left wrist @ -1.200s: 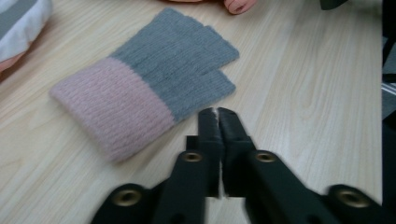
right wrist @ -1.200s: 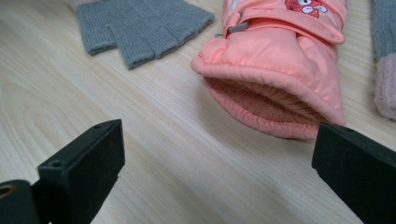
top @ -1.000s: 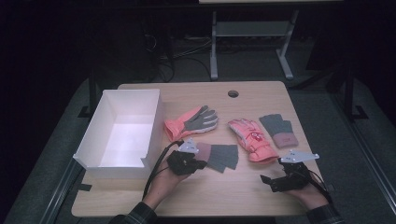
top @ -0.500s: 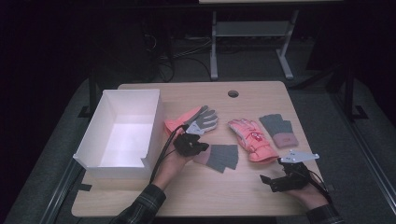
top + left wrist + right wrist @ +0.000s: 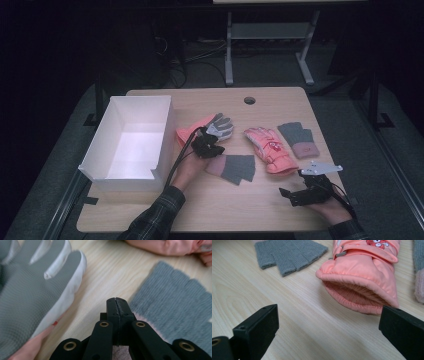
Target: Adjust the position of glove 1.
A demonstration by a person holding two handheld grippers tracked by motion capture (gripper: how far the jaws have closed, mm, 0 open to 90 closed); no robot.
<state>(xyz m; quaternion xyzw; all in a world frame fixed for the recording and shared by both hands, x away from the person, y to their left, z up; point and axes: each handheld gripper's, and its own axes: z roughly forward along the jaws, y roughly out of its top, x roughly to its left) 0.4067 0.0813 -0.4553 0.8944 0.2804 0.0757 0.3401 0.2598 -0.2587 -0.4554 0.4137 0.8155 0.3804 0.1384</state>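
On the wooden table (image 5: 210,205), a white box (image 5: 131,145) stands open at your left, with four gloves spread to its right. Nearest the box lies a pink ski glove with a grey palm (image 5: 219,126); its partner, the pink ski glove (image 5: 268,149), sits mid-table, cuff mouth toward you. Both look padded, light and squashy, with a smooth shell that could slide between flat jaws. Judging by the gaping cuff, its folded rim is the surest place to pinch. Two grey knitted fingerless gloves, one (image 5: 237,168) just beside your left hand and the other (image 5: 297,138) right of the pink pair, look thin, limp and light; a corner or the pink wristband should lift easily, though they will droop.

Your left gripper (image 5: 207,145) sits between the grey palm and the near knitted glove, jaws pressed together on nothing. Your right gripper (image 5: 305,192) rests near the table's front edge, jaws spread wide, pointed at the middle ski glove's cuff but apart from it.
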